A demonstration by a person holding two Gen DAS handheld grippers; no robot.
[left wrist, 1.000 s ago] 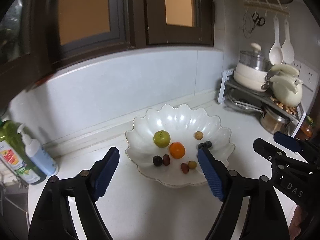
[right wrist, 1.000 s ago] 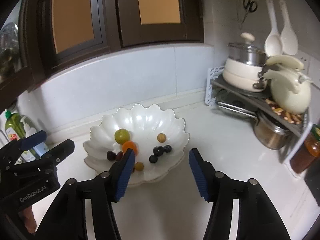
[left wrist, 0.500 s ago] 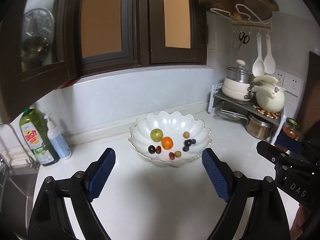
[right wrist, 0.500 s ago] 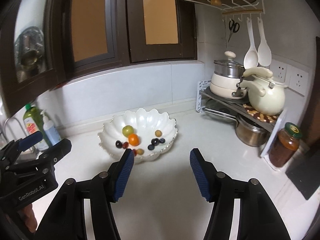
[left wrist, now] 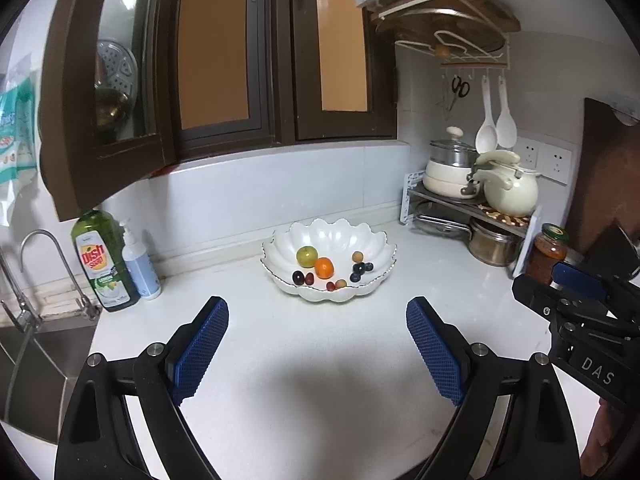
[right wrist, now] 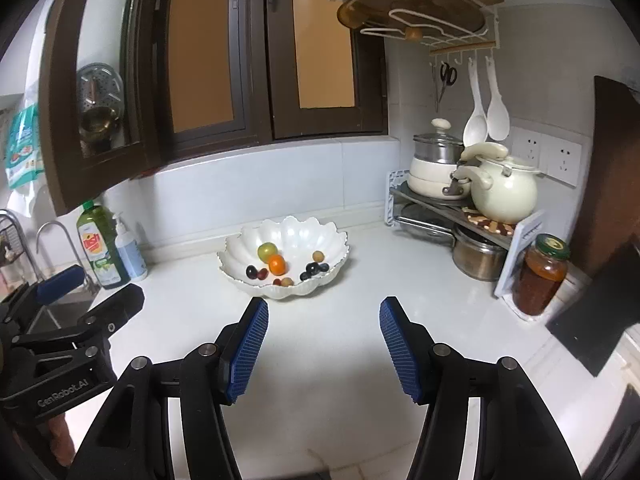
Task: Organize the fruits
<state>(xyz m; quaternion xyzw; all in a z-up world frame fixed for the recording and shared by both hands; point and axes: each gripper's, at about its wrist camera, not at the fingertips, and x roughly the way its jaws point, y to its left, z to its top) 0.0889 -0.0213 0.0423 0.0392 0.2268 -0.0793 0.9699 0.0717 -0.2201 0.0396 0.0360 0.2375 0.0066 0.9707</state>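
Both grippers had drawn back from the bowl (left wrist: pixel 372 240); left gripper (left wrist: pixel 318 340) was opening wide, holding nothing; right gripper (right wrist: pixel 323 346) hung half-spread, empty, above the surface (right wrist: pixel 320 400).

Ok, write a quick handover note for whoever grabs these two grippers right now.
Left gripper: jaws opening, nothing between them, over bare counter short of the bowl.
Right gripper: open, empty, also short of the bowl.
Bowl sits near the backsplash and holds all the fruit: green apple, orange, dark grapes, a few small red and yellow ones.
Done: no fruit visible outside the bowl.
Left: apparently nothing; check for strays out of view.
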